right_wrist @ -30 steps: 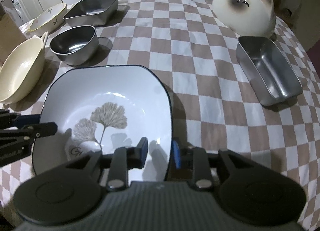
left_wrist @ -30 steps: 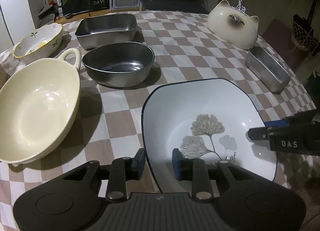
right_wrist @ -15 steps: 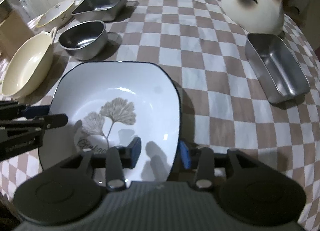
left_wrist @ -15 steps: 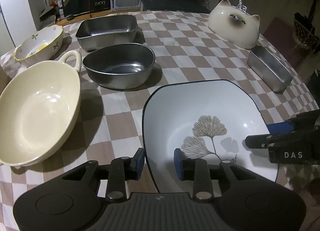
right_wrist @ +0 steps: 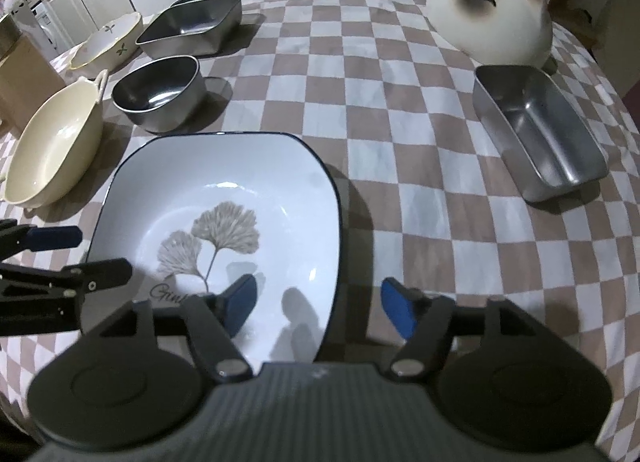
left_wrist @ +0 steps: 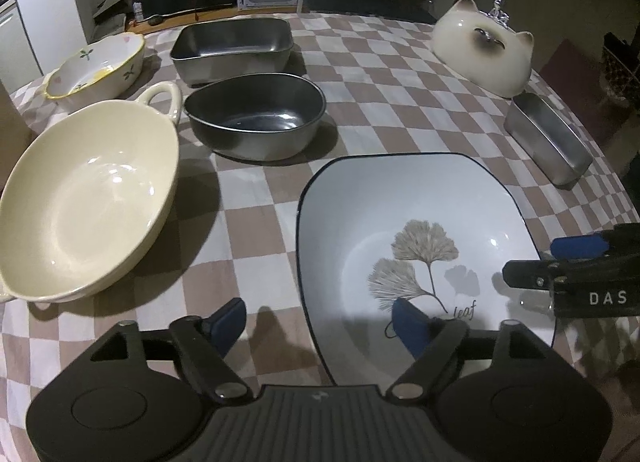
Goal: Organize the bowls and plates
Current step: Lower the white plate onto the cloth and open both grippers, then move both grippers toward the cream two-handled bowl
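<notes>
A white square plate (left_wrist: pixel 412 214) with a dark rim and a leaf print lies on the checkered tablecloth; it also shows in the right wrist view (right_wrist: pixel 224 198). My left gripper (left_wrist: pixel 320 322) is open, its jaws straddling the plate's near left rim without touching. My right gripper (right_wrist: pixel 316 302) is open, its jaws straddling the plate's near right rim. Each gripper shows in the other's view, the right one (left_wrist: pixel 560 266) and the left one (right_wrist: pixel 68 258). A cream handled bowl (left_wrist: pixel 84 198) sits to the left.
A dark metal bowl (left_wrist: pixel 256 122), a square steel pan (left_wrist: pixel 232 48) and a floral bowl (left_wrist: pixel 96 66) stand behind. A narrow steel tray (right_wrist: pixel 540 134) and a cat-shaped ceramic lid (right_wrist: pixel 488 18) are at the right. The table edge curves at the right.
Both grippers have opened wide; earlier their jaws were close together at the plate's rim. The plate rests flat on the cloth.
</notes>
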### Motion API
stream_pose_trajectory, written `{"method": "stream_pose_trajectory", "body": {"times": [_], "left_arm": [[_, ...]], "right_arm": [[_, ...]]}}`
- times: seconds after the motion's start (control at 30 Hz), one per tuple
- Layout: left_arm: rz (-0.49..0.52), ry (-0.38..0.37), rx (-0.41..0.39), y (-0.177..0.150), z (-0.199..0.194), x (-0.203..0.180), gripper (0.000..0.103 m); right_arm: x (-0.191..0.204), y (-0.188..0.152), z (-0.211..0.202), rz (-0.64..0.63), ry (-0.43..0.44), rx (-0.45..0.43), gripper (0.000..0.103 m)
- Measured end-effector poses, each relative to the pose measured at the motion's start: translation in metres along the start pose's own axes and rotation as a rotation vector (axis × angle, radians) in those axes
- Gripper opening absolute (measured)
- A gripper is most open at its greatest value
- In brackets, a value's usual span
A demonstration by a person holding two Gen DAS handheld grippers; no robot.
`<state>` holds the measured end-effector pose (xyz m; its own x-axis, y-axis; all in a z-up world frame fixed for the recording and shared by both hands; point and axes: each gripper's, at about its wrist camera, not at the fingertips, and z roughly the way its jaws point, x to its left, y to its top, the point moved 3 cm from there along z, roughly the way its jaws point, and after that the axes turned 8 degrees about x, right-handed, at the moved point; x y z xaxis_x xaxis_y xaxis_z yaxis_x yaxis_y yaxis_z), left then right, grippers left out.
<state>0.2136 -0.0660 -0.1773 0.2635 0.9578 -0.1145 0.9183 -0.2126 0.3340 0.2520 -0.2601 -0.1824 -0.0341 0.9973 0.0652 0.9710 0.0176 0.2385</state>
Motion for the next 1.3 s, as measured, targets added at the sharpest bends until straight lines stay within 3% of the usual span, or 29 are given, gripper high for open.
{"method": "stream_pose_trajectory", "body": {"times": [0.1,0.3,0.77,1.07,1.3], "left_arm": [[-0.015,-0.002,0.006,-0.002,-0.001,0.002,0.096],[-0.024,-0.007,0.031,-0.005,0.000,0.003,0.103],[-0.048,-0.045,0.068,-0.012,0.002,0.007,0.103],[-0.055,-0.059,0.026,-0.007,-0.013,0.018,0.103],[-0.090,-0.088,-0.050,0.001,-0.038,0.033,0.103]], "right_arm": [[0.000,-0.002,-0.002,-0.012,-0.013,-0.015,0.087],[-0.008,-0.009,-0.002,-0.018,-0.039,-0.026,0.103],[-0.018,-0.014,-0.007,0.036,-0.012,-0.033,0.103],[-0.016,-0.009,-0.017,0.076,0.014,-0.081,0.103],[-0.011,-0.002,-0.030,0.120,0.047,-0.147,0.103]]}}
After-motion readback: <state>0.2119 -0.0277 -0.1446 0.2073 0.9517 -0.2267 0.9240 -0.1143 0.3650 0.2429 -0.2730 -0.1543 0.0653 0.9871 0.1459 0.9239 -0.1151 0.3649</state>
